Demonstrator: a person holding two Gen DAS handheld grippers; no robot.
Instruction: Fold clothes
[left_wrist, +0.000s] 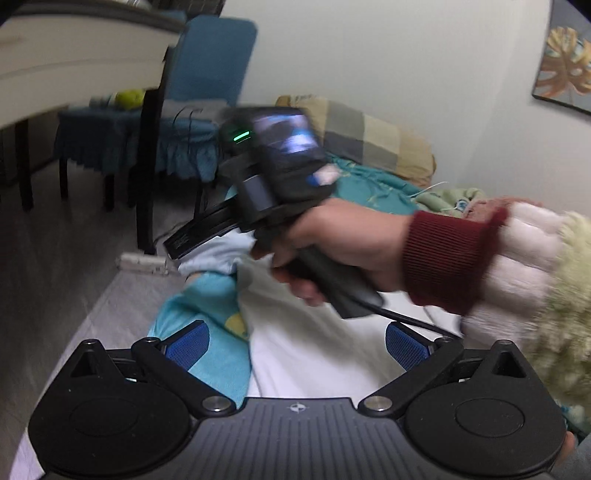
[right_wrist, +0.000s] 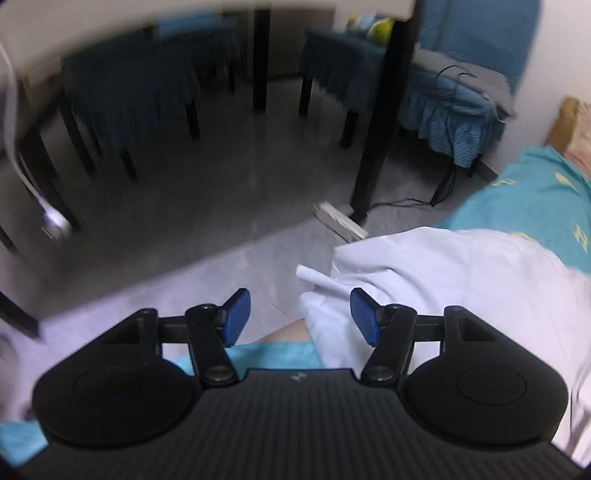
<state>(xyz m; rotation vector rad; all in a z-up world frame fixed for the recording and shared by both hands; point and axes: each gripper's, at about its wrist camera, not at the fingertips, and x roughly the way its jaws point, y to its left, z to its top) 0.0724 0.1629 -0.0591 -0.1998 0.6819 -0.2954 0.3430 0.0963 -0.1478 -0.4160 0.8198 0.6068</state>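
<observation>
A white garment (left_wrist: 314, 354) lies crumpled on a pale bed surface (left_wrist: 122, 302), partly over a teal cloth with yellow print (left_wrist: 210, 317). My left gripper (left_wrist: 295, 347) hovers over the white garment, its blue pads far apart with nothing pinched. A hand with a dark red cuff (left_wrist: 351, 243) holds the right gripper across the left wrist view, its fingers pointing left and down at the garment's far edge. In the right wrist view my right gripper (right_wrist: 300, 317) is open. A fold of the white garment (right_wrist: 443, 280) lies by its right pad (right_wrist: 364, 317), not pressed.
Beyond the bed edge is grey floor with a white power strip (right_wrist: 340, 221) and cables. A black table leg (right_wrist: 384, 129) and chairs with blue covers (right_wrist: 450, 110) stand close. A checked pillow (left_wrist: 369, 136) and more teal cloth (right_wrist: 535, 195) lie toward the wall.
</observation>
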